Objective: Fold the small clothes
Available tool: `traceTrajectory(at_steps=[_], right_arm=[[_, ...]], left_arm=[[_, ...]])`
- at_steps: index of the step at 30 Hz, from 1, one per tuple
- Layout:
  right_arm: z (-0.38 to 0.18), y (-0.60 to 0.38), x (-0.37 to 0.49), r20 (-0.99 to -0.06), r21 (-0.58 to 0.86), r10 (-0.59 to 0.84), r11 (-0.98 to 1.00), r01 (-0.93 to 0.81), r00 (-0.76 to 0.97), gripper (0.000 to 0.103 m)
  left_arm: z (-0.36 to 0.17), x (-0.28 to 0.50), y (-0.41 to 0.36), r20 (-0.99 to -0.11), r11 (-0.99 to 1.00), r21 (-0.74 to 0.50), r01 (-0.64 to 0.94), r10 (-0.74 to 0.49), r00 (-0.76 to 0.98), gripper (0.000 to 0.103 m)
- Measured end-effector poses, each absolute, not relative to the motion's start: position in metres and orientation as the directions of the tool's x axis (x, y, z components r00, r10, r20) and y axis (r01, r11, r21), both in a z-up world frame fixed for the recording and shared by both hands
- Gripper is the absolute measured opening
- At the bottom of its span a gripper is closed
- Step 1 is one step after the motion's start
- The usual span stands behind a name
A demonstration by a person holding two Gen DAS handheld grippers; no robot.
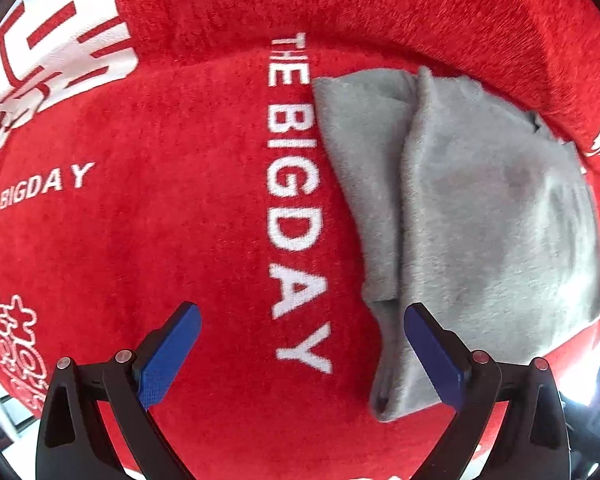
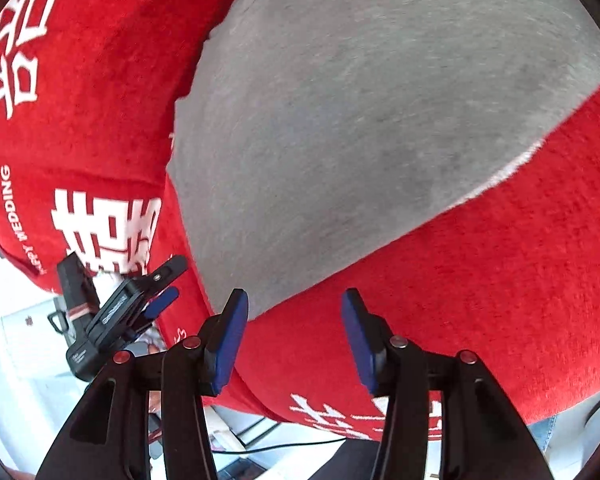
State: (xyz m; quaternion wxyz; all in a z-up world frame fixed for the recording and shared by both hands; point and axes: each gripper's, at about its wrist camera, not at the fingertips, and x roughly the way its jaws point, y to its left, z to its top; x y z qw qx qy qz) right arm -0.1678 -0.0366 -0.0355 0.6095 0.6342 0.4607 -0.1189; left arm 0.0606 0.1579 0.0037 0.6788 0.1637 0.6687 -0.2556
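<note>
A small grey garment [image 1: 480, 216] lies folded on a red cloth [image 1: 160, 220] printed with "THE BIGDAY". My left gripper [image 1: 300, 324] is open and empty just above the cloth, its right finger [image 1: 432, 356] over the garment's near corner. In the right wrist view the grey garment [image 2: 360, 128] fills the upper middle. My right gripper [image 2: 296, 312] is open and empty at the garment's near edge. The left gripper [image 2: 156, 292] shows at the left of that view.
The red cloth [image 2: 500, 280] carries white characters and drapes over the table's edges. Beyond the near edge there is a white floor with a black cable [image 2: 284, 446]. A raised red fold [image 1: 380, 12] runs along the far side.
</note>
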Motion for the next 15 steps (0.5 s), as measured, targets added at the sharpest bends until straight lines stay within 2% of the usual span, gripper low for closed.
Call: traceTrajectory(at_steps=[10,15], right_arm=[[-0.060,-0.028,-0.152,-0.624,0.736,0.394,0.004,0.677,0.675,0.053],[-0.064,-0.026,-0.132,-0.568,0.771,0.367,-0.075,0.632,0.736,0.055]], left_arm=[[-0.004,0.062,0.149,-0.972,0.808,-0.233,0.541,-0.201,-0.118,0.102],[-0.008,0.073,0.145,-0.943,0.795,-0.333,0.507,-0.278,-0.184,0.102]])
